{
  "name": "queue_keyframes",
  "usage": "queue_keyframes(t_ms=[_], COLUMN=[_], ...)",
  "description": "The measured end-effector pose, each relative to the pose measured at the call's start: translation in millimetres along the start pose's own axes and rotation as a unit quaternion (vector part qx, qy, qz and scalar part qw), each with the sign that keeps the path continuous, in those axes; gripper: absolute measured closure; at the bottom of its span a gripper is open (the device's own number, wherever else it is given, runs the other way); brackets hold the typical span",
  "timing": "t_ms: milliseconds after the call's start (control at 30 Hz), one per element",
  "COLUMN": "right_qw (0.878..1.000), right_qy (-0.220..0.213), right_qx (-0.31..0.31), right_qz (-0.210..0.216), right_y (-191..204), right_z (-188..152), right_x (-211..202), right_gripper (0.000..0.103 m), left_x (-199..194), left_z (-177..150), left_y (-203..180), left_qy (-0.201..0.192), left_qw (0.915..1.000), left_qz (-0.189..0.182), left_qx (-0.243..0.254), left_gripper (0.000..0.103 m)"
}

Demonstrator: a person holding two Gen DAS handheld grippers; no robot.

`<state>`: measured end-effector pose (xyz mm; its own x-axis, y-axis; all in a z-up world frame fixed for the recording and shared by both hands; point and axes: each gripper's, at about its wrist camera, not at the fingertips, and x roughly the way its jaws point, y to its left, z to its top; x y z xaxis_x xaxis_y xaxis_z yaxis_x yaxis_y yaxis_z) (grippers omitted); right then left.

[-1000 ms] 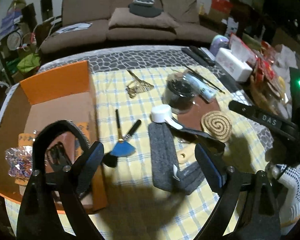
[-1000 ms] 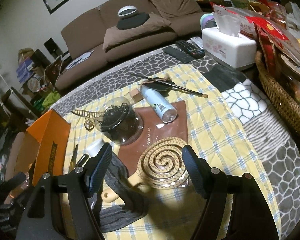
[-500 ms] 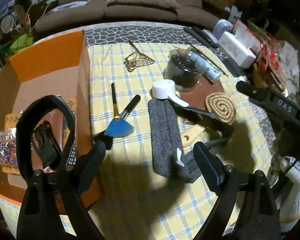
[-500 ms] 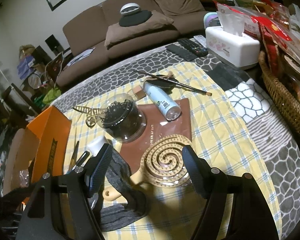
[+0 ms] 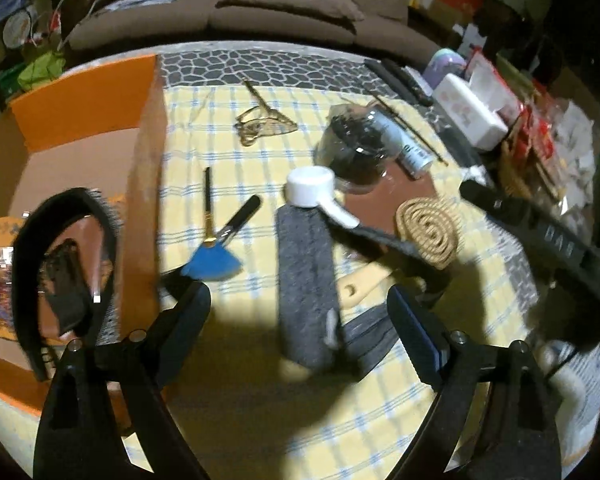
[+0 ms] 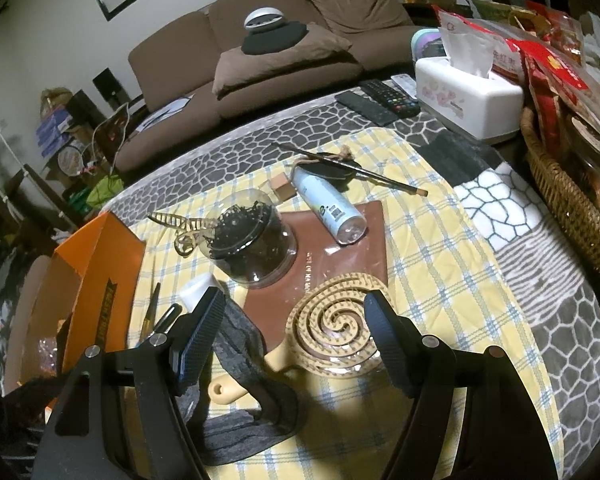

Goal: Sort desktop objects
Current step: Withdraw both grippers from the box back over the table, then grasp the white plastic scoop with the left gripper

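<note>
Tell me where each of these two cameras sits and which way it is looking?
Left wrist view: sits on the left gripper, looking down across the yellow checked cloth at a grey felt strip and blue fan brush; its two open fingers show.
Right wrist view: sits on the right gripper, aimed down at a spiral trivet; its open fingers show.
Shared: trivet, orange box, sofa.
</note>
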<state>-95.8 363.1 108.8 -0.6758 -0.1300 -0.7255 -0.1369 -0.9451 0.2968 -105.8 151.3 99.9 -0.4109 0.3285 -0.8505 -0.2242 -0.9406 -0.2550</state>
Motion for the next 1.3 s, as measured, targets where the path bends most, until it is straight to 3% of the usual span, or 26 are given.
queue_keyframes(t_ms=[367, 633, 800, 833, 867, 1100, 1300], right_qw=[1.0, 0.999, 0.999, 0.999, 0.999, 0.999, 1.0], right_qy=[-0.001, 0.001, 0.004, 0.005, 0.007, 0.01, 0.0], right_qx=[0.007, 0.005, -0.004, -0.007, -0.008, -0.006, 0.0], right_qz=[-0.021, -0.035, -0.04, -0.043, -0.043, -0.039, -0.024], right_y=[-19.1, -32.7, -34.2, -34.3, -34.7, -29.1, -22.4], right_z=[2.8, 0.0, -1.5, -2.3, -2.6, -3.9, 1.1], right_x=[6.3, 11.8, 14.0, 15.4, 16.6, 19.0, 12.6], right_gripper=[0.029, 0.029, 0.029, 0.029, 0.029, 0.029, 0.029], left_x=[35.8, 92.6, 115.8, 116.0, 118.9, 104.8, 53.1], left_z=[39.5, 52.5, 50.5, 49.8, 49.6, 51.5, 57.6], left_y=[-16.8, -31.4, -29.0, -30.8, -31.4, -22.6, -17.7], left_qy=[-0.028, -0.002, -0.001, -0.011, -0.006, -0.018, -0.043], left_qw=[0.9986, 0.9962, 0.9929, 0.9912, 0.9909, 0.9948, 0.9975], left_qz=[0.045, 0.077, 0.099, 0.108, 0.106, 0.083, 0.045], left_qx=[-0.003, 0.039, 0.066, 0.076, 0.083, 0.056, 0.034], left_gripper=[0.012, 0.013, 0.029, 0.05, 0.059, 0.059, 0.059])
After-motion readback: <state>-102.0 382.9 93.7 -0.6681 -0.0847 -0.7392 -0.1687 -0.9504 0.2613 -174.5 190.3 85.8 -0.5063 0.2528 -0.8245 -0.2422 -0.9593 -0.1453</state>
